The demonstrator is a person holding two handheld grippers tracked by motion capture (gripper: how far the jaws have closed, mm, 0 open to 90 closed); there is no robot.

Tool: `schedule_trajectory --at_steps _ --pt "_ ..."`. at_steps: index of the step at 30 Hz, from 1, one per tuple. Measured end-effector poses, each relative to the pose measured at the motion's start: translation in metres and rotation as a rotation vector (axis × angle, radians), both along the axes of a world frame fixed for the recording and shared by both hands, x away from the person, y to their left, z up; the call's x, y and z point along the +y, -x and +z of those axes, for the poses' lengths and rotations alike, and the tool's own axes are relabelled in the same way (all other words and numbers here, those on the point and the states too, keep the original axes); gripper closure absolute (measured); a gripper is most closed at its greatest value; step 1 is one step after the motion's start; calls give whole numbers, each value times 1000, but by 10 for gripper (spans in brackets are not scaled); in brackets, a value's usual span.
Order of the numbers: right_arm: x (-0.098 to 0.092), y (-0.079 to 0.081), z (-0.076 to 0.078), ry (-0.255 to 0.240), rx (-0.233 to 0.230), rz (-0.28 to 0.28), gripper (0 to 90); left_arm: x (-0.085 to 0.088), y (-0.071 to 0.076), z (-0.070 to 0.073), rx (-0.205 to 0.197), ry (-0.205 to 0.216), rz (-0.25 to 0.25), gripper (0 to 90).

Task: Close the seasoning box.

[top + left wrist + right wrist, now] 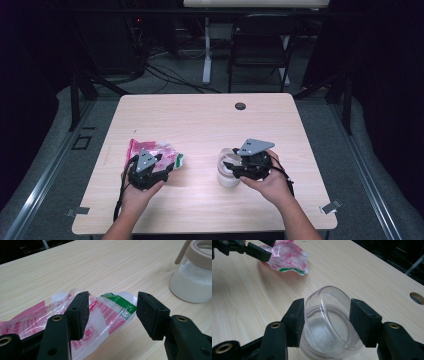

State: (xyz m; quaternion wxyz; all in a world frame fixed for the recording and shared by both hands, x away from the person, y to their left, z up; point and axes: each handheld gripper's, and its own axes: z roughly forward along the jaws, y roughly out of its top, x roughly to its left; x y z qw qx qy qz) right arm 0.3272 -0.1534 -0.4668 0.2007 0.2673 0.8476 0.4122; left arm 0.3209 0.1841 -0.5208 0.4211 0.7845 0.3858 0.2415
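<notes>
On the wooden table (200,125), the right gripper (325,320) pinches the clear lid (329,315) of the white-filled jar (227,175), while left of that jar the left gripper (112,312) hangs spread over the crumpled pink-printed plastic bag (107,312).

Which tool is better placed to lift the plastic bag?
Left. The left tool is open with its jaws on both sides of the plastic bag; the right tool is shut on the clear lid.
</notes>
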Motion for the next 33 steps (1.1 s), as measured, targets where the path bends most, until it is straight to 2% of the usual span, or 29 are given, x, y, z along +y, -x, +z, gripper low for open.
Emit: schedule_trajectory --at_steps 8,11,22,28,33 --pt "4 1 -3 13 18 12 450 0 0 0 -4 -7 8 434" --pt "5 0 -4 -3 27 21 450 1 -1 0 2 -1 9 435" --pt "4 0 -3 -10 32 19 450 2 -1 1 2 16 10 435" --pt "3 0 -2 -20 28 20 449 1 0 2 0 8 5 434" --pt "-1 -1 2 -30 42 15 442 2 0 4 1 20 7 432"
